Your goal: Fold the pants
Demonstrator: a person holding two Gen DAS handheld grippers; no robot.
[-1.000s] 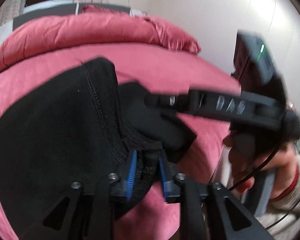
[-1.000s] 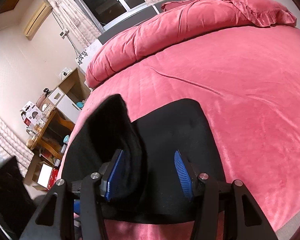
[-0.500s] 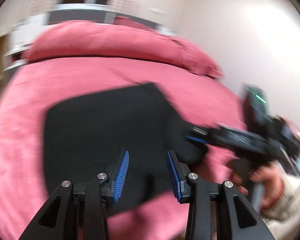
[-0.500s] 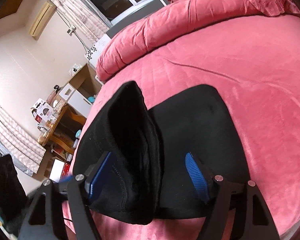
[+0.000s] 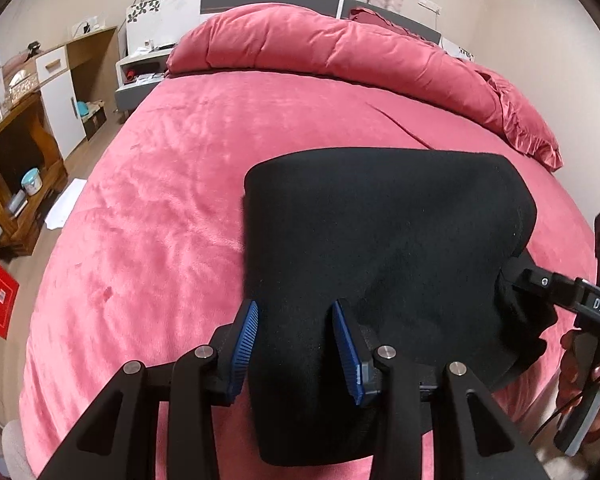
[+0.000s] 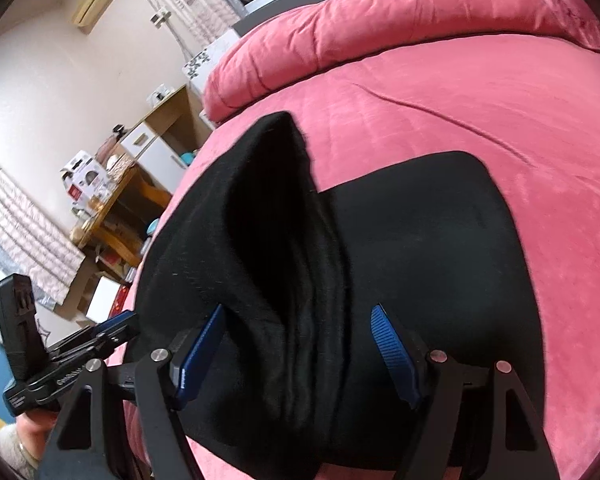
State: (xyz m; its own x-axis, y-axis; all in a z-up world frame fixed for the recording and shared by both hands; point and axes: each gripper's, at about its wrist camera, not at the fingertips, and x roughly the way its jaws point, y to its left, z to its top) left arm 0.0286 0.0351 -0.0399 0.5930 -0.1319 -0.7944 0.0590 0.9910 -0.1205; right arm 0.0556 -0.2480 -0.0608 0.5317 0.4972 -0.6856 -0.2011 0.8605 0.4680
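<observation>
Black pants [image 5: 379, 240] folded on the near right of the pink bed [image 5: 180, 184], left gripper [image 5: 296, 344] fingers parted above the cloth, right gripper [image 6: 296, 356] fingers spread around a raised fold.

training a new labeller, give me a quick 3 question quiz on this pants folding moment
1. True or false: the black pants lie on a pink bed cover.
2. Multiple choice: the left gripper has its jaws (A) clamped tight on a sock, (B) apart with pants cloth between them, (C) pointing at the ceiling.
3. Fill in: in the right wrist view, a ridge of pants cloth stands up between the blue pads of the ______ gripper.

Key: 1 true; 2 B; 3 right. Both grippers' jaws stand apart. Whether the pads press the cloth cannot be told.
</observation>
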